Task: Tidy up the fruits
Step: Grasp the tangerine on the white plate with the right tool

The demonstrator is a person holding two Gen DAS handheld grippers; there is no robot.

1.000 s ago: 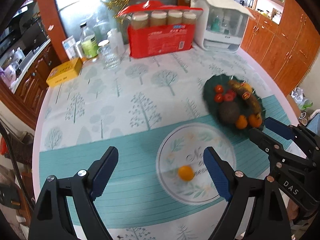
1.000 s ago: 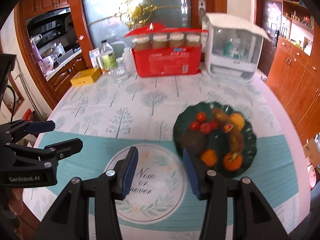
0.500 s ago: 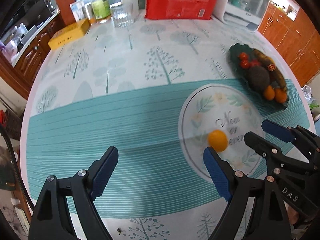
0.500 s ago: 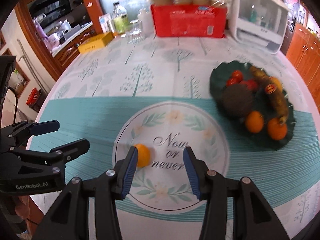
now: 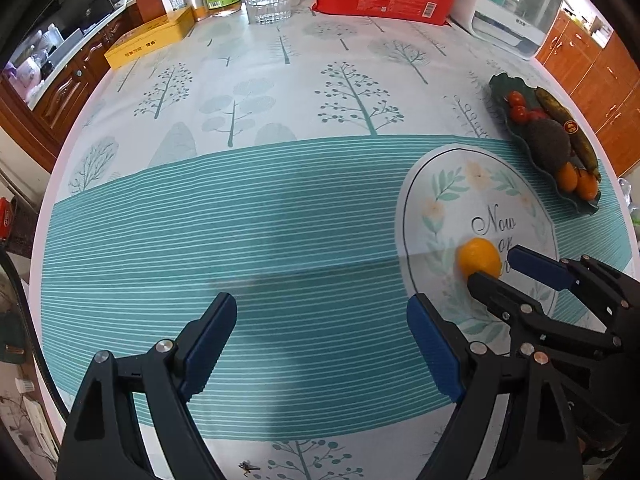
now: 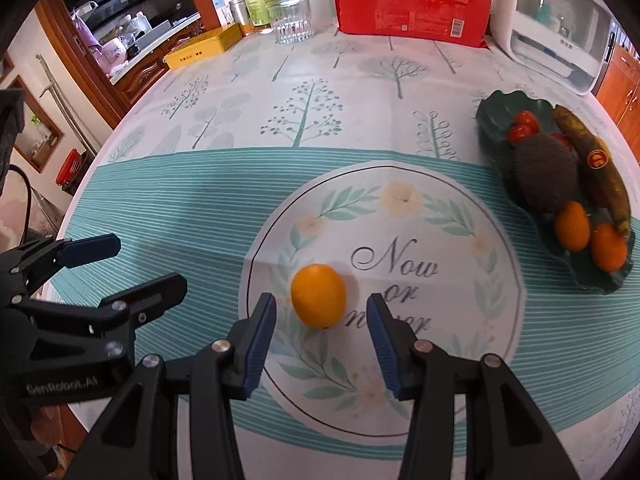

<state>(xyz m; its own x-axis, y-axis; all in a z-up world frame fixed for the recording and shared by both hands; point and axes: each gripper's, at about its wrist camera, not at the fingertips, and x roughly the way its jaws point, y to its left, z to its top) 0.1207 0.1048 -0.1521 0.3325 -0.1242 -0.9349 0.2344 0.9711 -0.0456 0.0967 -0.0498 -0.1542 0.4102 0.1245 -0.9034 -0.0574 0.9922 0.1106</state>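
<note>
A small orange fruit [image 6: 318,295] lies on the round printed emblem of the tablecloth; it also shows in the left wrist view [image 5: 479,257]. My right gripper [image 6: 321,312] is open, low over the cloth, with the orange just ahead between its fingertips, not touching. My left gripper [image 5: 322,320] is open and empty over the teal stripes, left of the orange. A dark green leaf-shaped plate [image 6: 494,110] at the right holds cherry tomatoes, an avocado, a dark banana and two small oranges.
At the table's far edge stand a red pack of paper cups [image 6: 412,4], a white appliance [image 6: 556,32], a glass [image 6: 292,20], bottles and a yellow box [image 6: 204,46]. Wooden cabinets surround the table. The table's edge is close on the left.
Both grippers have dropped lower and closer to the table. The right gripper has moved in so the orange now sits between its open fingers. The orange has not moved.
</note>
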